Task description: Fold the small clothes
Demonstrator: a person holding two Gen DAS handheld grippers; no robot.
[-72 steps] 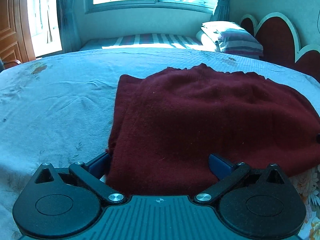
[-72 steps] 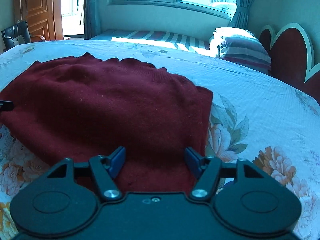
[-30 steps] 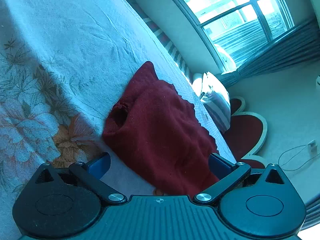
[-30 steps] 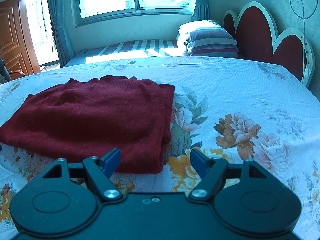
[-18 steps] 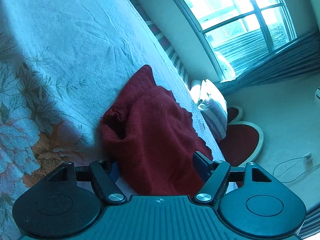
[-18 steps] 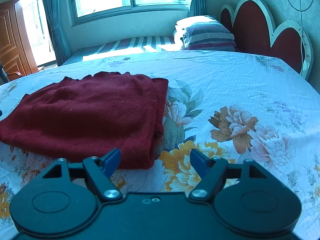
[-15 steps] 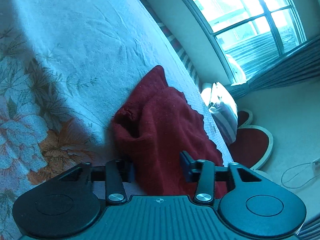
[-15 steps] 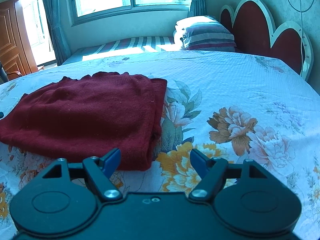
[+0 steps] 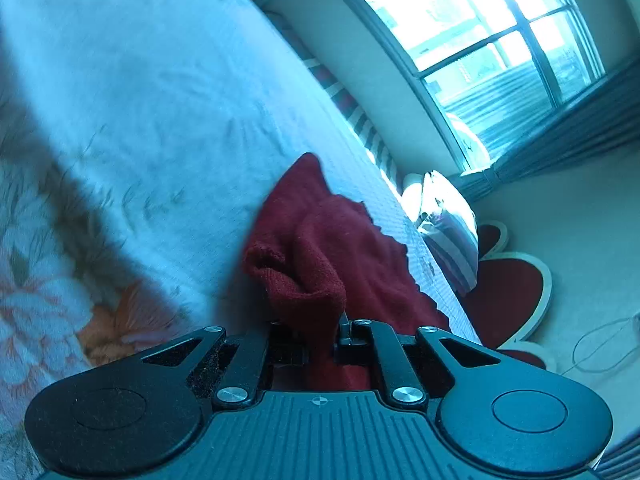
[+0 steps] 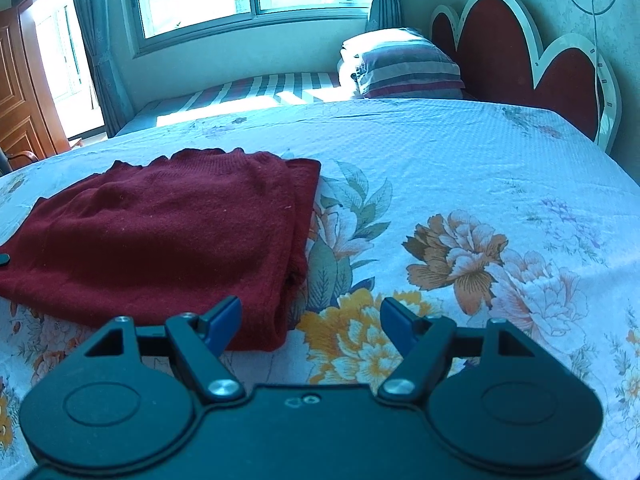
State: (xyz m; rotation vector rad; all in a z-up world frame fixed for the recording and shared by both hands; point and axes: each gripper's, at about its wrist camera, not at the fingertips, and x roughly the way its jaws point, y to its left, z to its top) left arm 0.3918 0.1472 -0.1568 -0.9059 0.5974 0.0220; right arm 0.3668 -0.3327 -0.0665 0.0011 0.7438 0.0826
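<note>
My left gripper (image 9: 320, 344) is clamped on a bunched corner of the dark red sweater (image 10: 168, 236), its 2 fingers drawn close with knit pinched between them. My right gripper (image 10: 310, 324) hovers with jaws spread wide and nothing in them — its left finger (image 10: 224, 322) over the sweater's near corner. The sweater lies folded on the floral bedsheet (image 10: 460, 184), left of centre in my right wrist view — a striped pillow (image 10: 404, 64) sits beyond.
</note>
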